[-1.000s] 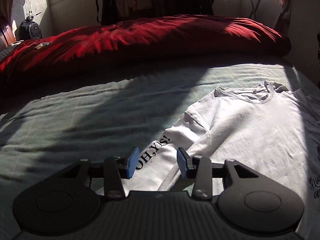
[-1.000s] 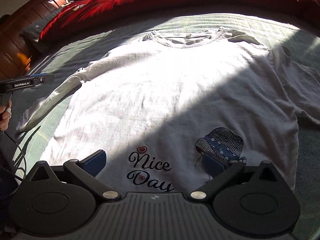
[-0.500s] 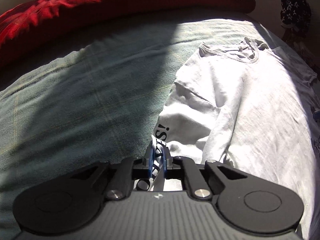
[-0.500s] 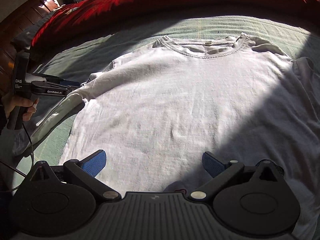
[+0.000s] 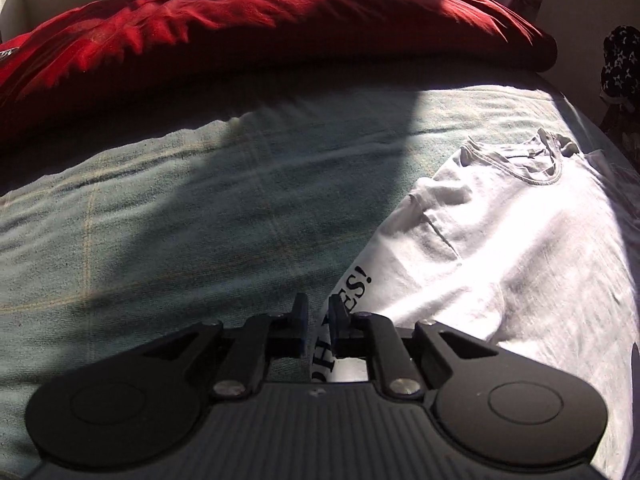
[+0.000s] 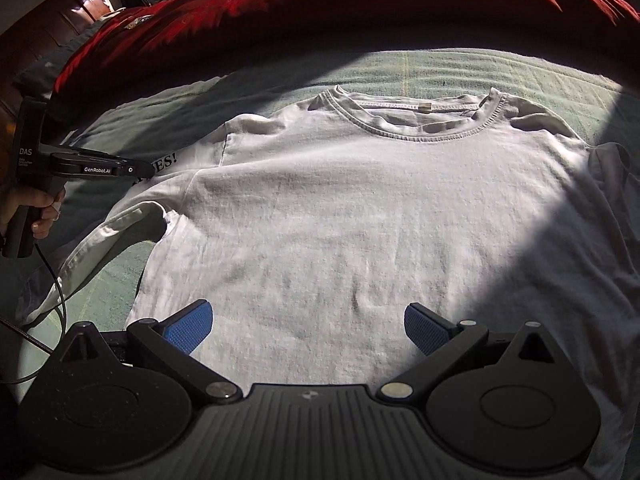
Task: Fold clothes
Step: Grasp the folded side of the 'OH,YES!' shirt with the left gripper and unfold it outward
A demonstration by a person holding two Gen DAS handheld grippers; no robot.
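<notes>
White tee [image 6: 360, 208] lies face-down and flat on the green bedspread [image 5: 180, 216], collar [image 6: 416, 120] toward the red duvet [image 5: 256, 28]; so spread out, but no real fold made yet, by the look of it. Left gripper [image 5: 319, 320] has the printed sleeve [image 5: 356, 284] between its blue pads [image 5: 300, 316], jaws nearly together but easing apart a bit; cloth sits in the gap, left pad looks clear of it, so can't call it a firm pinch. In right wrist view same gripper [image 6: 136, 170] is at the sleeve on the tee's left side, person's hand [image 6: 36, 210] on the handle. Right gripper [image 6: 308, 324] jaws spread wide, nothing in them, hovering over the tee's lower body, opp. end from the collar. Est. progress: early. Sleeve fold-in on the left side just starting, other sleeve [image 6: 612, 168] on the far side of the tee from it untouched, body folds all left.
</notes>
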